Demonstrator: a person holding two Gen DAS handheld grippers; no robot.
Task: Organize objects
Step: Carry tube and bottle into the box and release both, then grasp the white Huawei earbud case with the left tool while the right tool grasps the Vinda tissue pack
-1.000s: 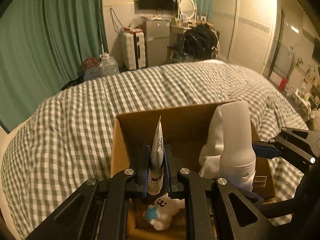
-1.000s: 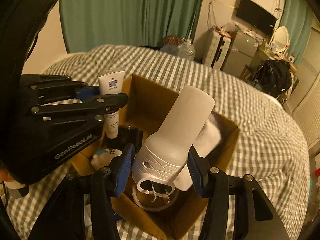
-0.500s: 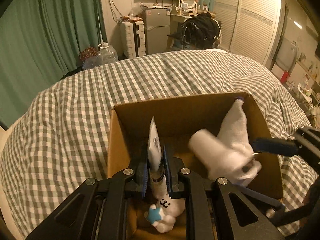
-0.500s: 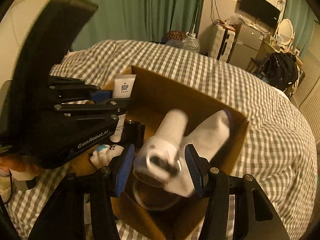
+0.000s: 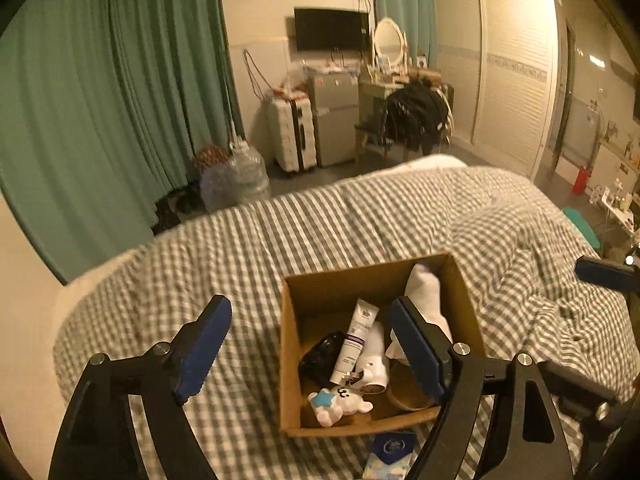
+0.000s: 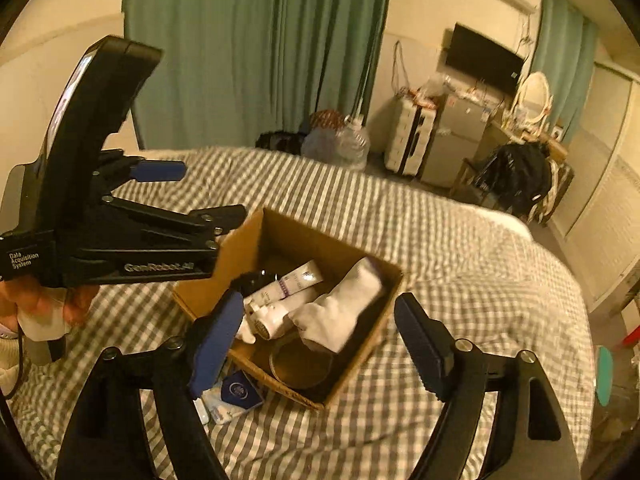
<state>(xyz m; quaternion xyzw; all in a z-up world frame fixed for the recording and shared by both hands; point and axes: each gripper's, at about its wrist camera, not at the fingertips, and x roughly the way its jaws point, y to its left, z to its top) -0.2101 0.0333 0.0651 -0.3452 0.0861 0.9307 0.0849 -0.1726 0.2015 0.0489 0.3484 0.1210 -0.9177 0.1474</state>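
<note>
A cardboard box (image 5: 290, 344) (image 6: 360, 260) sits on the checked bedspread. Inside lie a white tube (image 5: 356, 344) (image 6: 294, 282), a white hair dryer (image 5: 374, 368) (image 6: 276, 316), a white sock (image 5: 426, 300) (image 6: 340, 312), a small white plush with a blue star (image 5: 338, 400), a dark object (image 5: 320, 354) and a tape roll (image 6: 300, 364). My left gripper (image 5: 310, 346) is open and empty, raised above the box. My right gripper (image 6: 316, 340) is open and empty, also above the box.
A blue and white packet (image 5: 390, 454) (image 6: 234, 394) lies on the bedspread (image 5: 240, 264) by the box's near edge. Beyond the bed stand green curtains (image 5: 100, 100), a water jug (image 5: 236, 178), a white suitcase (image 5: 292, 134) and a chair with dark clothes (image 5: 416, 114).
My left gripper let go of the tube and my right gripper let go of the hair dryer; both now lie in the box. Both grippers opened and pulled up and back.
</note>
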